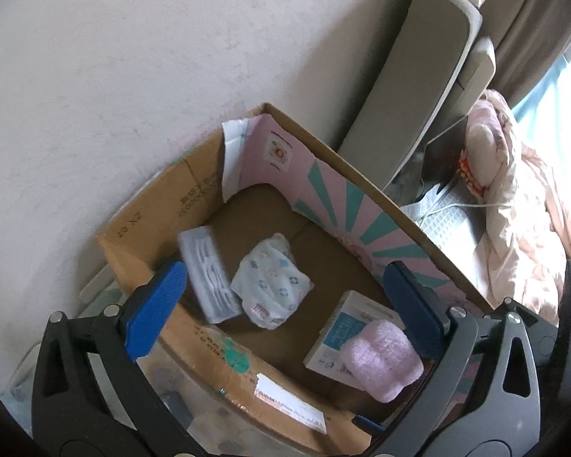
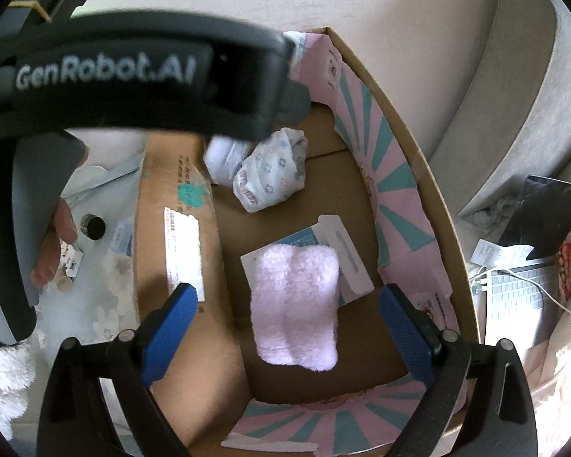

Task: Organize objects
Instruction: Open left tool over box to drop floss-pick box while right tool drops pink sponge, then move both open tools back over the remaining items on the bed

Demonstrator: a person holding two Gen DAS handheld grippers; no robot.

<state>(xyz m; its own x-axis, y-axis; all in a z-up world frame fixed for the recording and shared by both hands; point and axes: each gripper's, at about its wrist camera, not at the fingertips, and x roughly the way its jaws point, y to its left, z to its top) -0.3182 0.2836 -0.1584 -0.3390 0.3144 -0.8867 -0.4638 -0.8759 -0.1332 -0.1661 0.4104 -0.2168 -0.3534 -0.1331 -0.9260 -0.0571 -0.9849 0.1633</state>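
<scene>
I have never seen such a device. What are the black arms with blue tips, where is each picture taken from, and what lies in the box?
They are hand-held tongs, one in each hand of a person; no robot. Each picture comes from a camera on one of them, looking down along its blue tips. The left tongs and right tongs are both open and hold nothing. Below is a cardboard box. In it lie a diaper, a clear packet, and a pink cloth on a white carton.
</scene>
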